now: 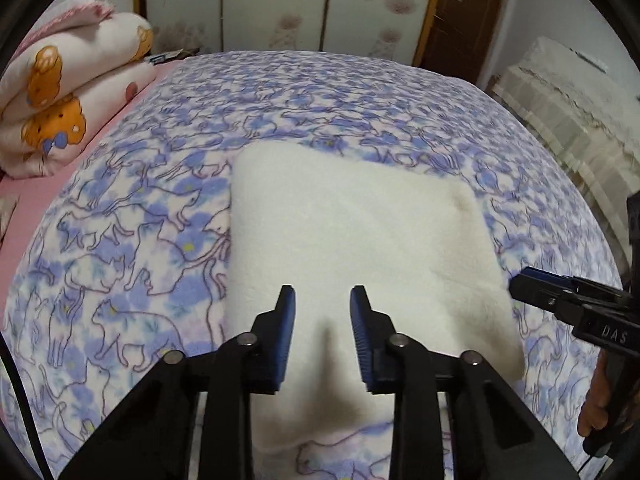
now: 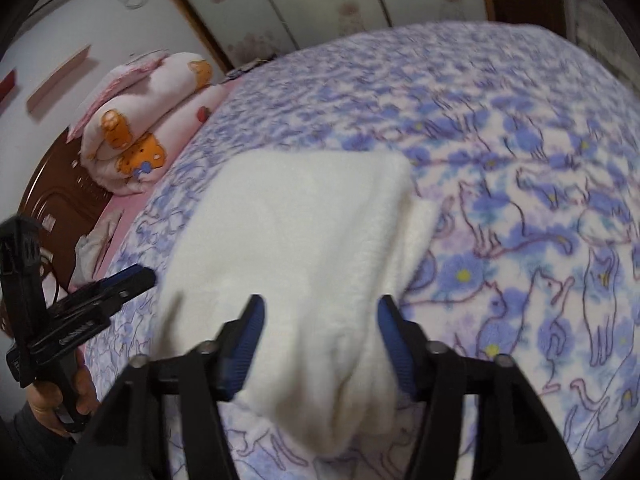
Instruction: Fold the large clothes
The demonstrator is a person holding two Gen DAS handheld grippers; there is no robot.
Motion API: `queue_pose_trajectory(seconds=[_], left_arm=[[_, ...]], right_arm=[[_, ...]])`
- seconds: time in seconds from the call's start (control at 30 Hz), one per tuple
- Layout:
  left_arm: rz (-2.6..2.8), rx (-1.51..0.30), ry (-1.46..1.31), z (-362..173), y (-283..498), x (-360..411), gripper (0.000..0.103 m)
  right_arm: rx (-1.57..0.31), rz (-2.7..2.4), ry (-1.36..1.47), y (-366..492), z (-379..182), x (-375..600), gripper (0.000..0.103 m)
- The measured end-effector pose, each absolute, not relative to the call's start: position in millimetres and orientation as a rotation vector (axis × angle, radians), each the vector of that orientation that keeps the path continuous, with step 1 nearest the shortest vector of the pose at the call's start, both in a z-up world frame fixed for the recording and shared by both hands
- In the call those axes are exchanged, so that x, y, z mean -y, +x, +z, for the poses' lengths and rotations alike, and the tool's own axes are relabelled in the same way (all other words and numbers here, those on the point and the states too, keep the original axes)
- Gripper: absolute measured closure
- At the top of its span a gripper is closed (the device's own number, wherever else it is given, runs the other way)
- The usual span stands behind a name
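A white fleecy garment (image 1: 352, 248) lies folded into a rough rectangle on the blue cat-print bedspread (image 1: 132, 240). It also shows in the right wrist view (image 2: 288, 248). My left gripper (image 1: 323, 300) is open and empty, above the garment's near edge. My right gripper (image 2: 320, 308) is open and empty, above the garment's near right corner. The right gripper also shows in the left wrist view (image 1: 520, 286) at the garment's right edge. The left gripper shows in the right wrist view (image 2: 144, 276) at the garment's left edge.
A rolled pink quilt with orange bears (image 1: 68, 92) lies at the bed's far left on a pink sheet (image 1: 24, 208). A floral wardrobe (image 1: 280, 4) and brown door (image 1: 464, 12) stand behind. A lace-covered piece of furniture (image 1: 568, 112) stands to the right.
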State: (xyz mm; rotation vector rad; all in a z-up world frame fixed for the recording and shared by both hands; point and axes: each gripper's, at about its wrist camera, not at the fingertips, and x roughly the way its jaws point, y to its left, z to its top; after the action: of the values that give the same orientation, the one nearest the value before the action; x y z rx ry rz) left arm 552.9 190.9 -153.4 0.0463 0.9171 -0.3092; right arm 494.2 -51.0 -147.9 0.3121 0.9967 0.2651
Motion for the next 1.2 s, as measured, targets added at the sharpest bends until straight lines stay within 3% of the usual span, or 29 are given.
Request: queue_pose_trajectory(seconds=[0.07,0.13,0.17,0.2,0.3,0.5,0.6,0.7,0.73,0.77,1.0,1.2], left_arm=[[-0.299,-0.941,0.038,-163.6,550.7,-188.6,0.077],[-0.256,-1.006,0.023,-186.0,553.7,-193.4,0.079],[-0.244,-1.013,0.013,-195.1,552.6,-197.6,0.085],[-0.224,-1.021,0.007,-205.2,551.3,-204.2,0.091],[-0.233,-1.065,-0.124,-219.9,552.2,-224.8,0.095],[-0.193,-1.042,-0.027,-216.3,545.5,-210.4,0.095],[-0.194,-1.044,-0.063,-207.6,539.0,-208.2,0.086],[-0.187,-1.052,-0.133,-196.4,531.1,-210.9,0.06],[-0.177,-1.05,-0.163,-190.9,525.4,-211.6,0.044],[-0.169,-1.044,-0.188,-185.7,519.7,-212.2,0.037],[-0.164,-1.015,-0.239,-141.0,468.1,-199.9,0.036],[-0.207,-1.008,-0.218,-106.4,410.6,-182.0,0.029]], right_arm=[[-1.011,0.309,0.275,491.0,-153.5,35.2,0.08],[-1.054,0.278,0.233,492.4,-170.2,30.6,0.084],[-1.08,0.238,0.198,492.9,-181.4,31.7,0.098],[-1.11,0.19,0.168,493.8,-196.3,35.7,0.103],[-1.143,0.23,0.271,491.8,-216.0,52.5,0.103],[-1.15,0.21,0.241,490.7,-205.3,44.0,0.103],[-1.154,0.214,0.272,487.1,-196.9,47.8,0.103],[-1.151,0.211,0.29,478.9,-184.0,53.5,0.1],[-1.148,0.21,0.299,475.5,-179.0,55.9,0.1],[-1.143,0.209,0.311,471.8,-173.0,59.1,0.1],[-1.091,0.237,0.41,435.6,-120.8,76.6,0.1],[-1.061,0.294,0.433,391.7,-74.9,91.3,0.1]])
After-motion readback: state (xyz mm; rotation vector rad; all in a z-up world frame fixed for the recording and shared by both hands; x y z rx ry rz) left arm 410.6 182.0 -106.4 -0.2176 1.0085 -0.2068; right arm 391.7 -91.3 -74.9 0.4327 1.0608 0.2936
